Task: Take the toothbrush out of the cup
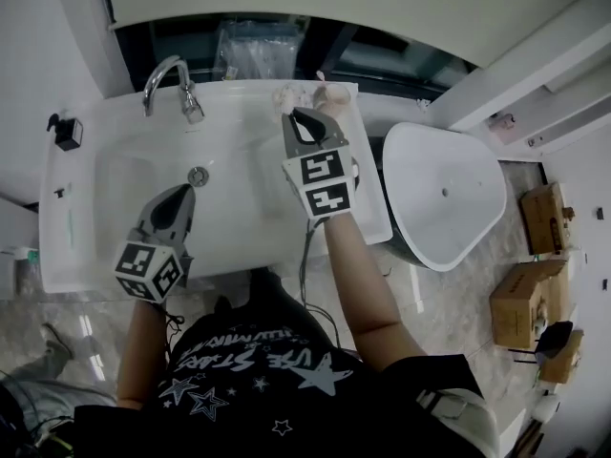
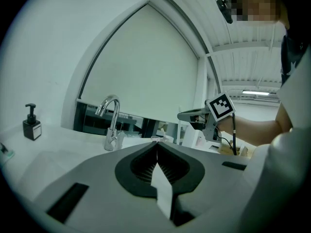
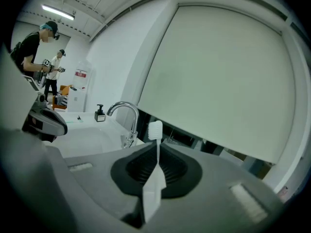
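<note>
**Here, right gripper (image 3: 156, 142) clamped on the toothbrush (image 3: 155, 131)**

Its jaws are closed on the thin white neck, and the bristle head stands upright just above the tips (the handle below is hidden by the jaws, so I cannot tell whether it sits in a cup). In the head view this gripper is over the back right of the sink (image 1: 95, 175), tips toward the wall, just short of some pale things too blurred to name. The left gripper (image 1: 181, 192) hovers over the front left of the sink, well apart from the right one. Its jaws are pressed together with nothing between them. A chrome faucet (image 1: 170, 82) stands at the back rim, left of the right gripper. A dark soap bottle (image 1: 65, 132) sits at the far left corner.
</note>
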Available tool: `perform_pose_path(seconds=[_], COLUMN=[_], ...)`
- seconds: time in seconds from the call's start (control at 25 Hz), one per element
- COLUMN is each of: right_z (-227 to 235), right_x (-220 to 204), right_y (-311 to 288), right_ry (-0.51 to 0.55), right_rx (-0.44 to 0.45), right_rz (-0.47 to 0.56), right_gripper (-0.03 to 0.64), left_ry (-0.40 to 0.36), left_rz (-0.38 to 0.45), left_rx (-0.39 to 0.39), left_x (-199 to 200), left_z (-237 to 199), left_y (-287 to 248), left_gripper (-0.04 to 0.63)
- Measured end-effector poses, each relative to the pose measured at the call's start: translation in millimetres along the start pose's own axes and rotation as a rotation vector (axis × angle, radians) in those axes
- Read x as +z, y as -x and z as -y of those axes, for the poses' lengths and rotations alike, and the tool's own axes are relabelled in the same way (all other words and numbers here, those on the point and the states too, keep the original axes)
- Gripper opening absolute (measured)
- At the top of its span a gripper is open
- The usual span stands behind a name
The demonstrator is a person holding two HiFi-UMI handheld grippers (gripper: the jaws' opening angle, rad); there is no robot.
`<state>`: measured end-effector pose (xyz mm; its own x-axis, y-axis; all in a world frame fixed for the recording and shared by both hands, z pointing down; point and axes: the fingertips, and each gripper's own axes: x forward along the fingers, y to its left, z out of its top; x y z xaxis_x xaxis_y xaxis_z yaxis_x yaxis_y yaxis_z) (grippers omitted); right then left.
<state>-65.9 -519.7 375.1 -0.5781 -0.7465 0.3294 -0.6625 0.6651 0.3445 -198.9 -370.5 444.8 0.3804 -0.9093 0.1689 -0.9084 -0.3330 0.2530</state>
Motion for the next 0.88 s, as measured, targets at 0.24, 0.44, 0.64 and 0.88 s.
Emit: perform_pose_path(seconds=[0.24,0.44,0.64,0.88], right_z=[-45,-76,-98,-111], right_x=[-34,-65,-76,-87], right_y=[63,102,126,145], right_ry=[-0.063,-0.142,-0.122,-0.158], right_rx=[-0.061,-0.072,-0.030,0.014], right_rz=[-0.044,-0.089,-0.109,-0.091], right_gripper=[0.012,0.012,0.012,0.012], left_ry=[-0.010,-0.013,-0.003,-0.001], left_rz=[-0.032,-0.063,-0.065,-0.064], left_rx=[-0.102,-0.170,-0.191,-0.150], left_x=[-25,-40,-48,-58], left_z=[24,46,66,86], left_y=[29,41,45,58], left_gripper=[0.008,0.008,0.008,0.008])
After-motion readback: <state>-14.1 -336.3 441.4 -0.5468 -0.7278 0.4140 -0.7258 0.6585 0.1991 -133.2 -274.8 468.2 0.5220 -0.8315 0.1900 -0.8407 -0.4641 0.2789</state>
